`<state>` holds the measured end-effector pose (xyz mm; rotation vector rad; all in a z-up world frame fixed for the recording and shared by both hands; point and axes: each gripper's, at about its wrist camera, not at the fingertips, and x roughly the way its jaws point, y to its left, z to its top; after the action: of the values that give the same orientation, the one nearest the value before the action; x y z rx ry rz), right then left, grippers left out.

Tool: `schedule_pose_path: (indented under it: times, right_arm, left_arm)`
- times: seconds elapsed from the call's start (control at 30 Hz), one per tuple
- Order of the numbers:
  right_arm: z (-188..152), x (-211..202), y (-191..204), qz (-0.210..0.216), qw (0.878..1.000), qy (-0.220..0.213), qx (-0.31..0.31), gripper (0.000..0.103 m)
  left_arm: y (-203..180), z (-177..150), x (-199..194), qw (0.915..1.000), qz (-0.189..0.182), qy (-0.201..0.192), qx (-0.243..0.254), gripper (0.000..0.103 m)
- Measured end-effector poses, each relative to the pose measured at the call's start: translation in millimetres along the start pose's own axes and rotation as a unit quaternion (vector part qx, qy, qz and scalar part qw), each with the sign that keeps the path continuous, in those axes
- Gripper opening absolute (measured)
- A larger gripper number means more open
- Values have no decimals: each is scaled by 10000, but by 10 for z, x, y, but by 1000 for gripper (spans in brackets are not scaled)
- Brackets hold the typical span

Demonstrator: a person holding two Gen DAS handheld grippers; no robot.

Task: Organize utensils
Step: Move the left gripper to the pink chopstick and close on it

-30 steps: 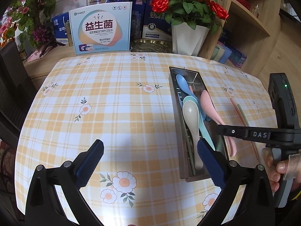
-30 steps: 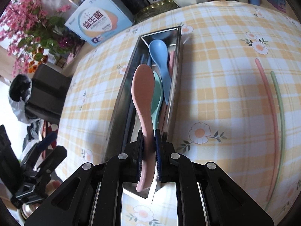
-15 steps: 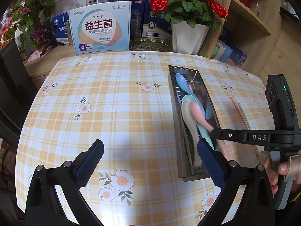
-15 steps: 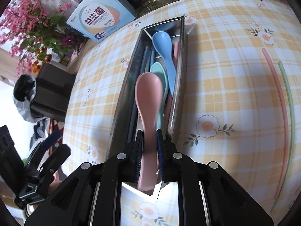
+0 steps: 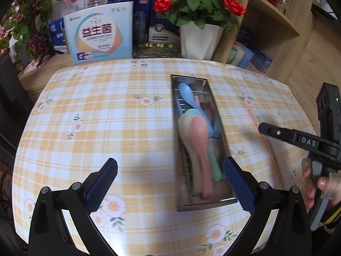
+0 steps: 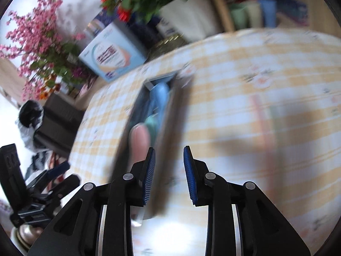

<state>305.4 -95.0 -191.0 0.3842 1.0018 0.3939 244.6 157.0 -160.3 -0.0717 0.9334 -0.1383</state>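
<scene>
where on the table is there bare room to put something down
The widest free patch is the checked tablecloth left of the metal tray, back to the boxes. A narrower strip lies between the tray and the two chopsticks. The tray itself is crowded, with the pink spoon atop other spoons.

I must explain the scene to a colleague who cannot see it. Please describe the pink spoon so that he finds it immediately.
On the yellow checked tablecloth lies a long metal tray, right of centre. Several plastic spoons are piled in it lengthwise. The pink spoon lies on top at the near end, beside a cream spoon and above a mint-green spoon and a blue spoon; it is the only pink spoon.
</scene>
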Motion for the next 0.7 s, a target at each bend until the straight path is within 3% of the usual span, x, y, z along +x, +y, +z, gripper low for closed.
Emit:
schedule_pose_path:
  times: [0.23,0.47,0.63,0.7]
  right_arm:
    - [-4,-289,-649,-538,9976,-384,218,27]
    - [-190,-465,-1146,-896,9939,-502,396,27]
    - [-279,-600,-1379,-1103,9911,-657,342,27]
    - [-291,-653,-1491,-1142,9900,-710,420,27]
  left_arm:
    - [-525,87,80,9992,-401,-24,69,97]
    - [-1225,141,336,9974,-512,208,471,95]
    - [-1613,135,680,9953,-699,545,390,75]
    - [-1747,136,826,9948,-717,637,342,61]
